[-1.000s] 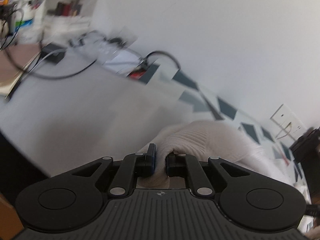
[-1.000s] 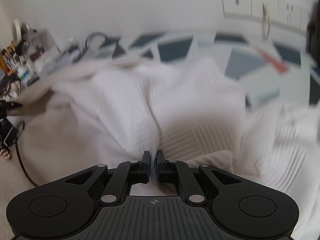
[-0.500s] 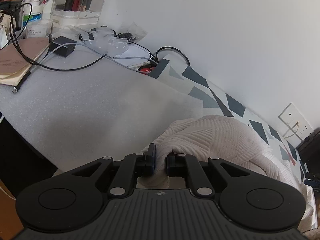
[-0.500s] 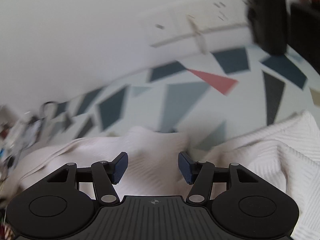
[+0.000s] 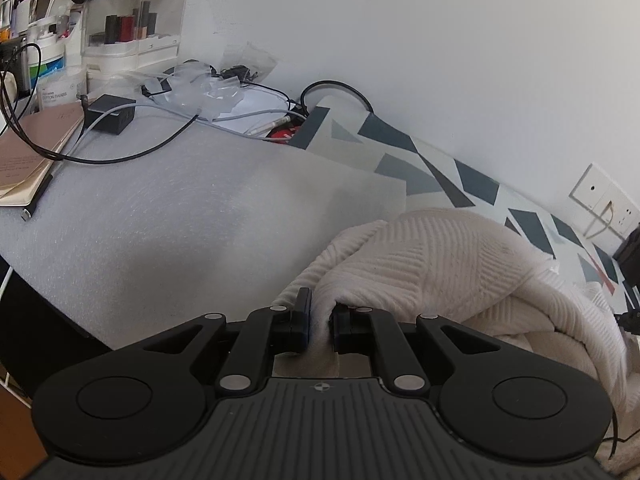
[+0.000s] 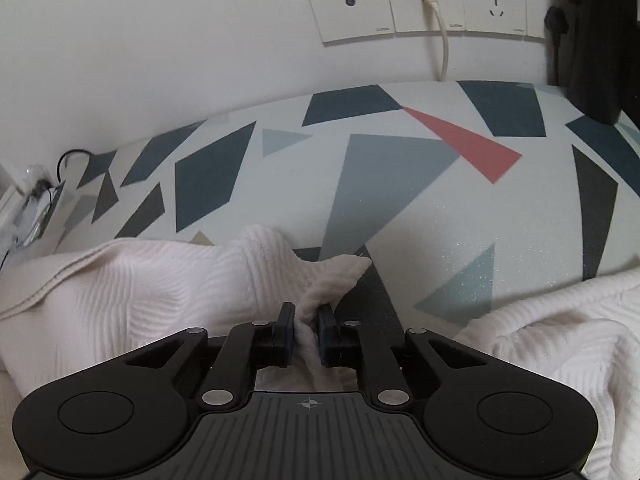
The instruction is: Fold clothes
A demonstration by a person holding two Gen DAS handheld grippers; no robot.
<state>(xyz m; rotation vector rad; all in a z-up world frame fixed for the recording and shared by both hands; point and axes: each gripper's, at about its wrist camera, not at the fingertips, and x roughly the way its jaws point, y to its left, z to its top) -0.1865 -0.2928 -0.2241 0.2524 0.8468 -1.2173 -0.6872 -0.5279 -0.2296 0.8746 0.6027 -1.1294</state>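
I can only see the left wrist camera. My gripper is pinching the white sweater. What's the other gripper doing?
Observer: The right gripper is shut on a pointy corner of the same white sweater.
Operator: What's behind it?
Observer: A mat with grey, dark blue and red shapes, bare beyond that corner.
Operator: Anything on the wall?
Observer: A row of wall sockets, with a white cable plugged into one.

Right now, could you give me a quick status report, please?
Left claw shut on white knit garment. Right claw shut on another fold. Garment bunched, unfolded. Cables clear of it.
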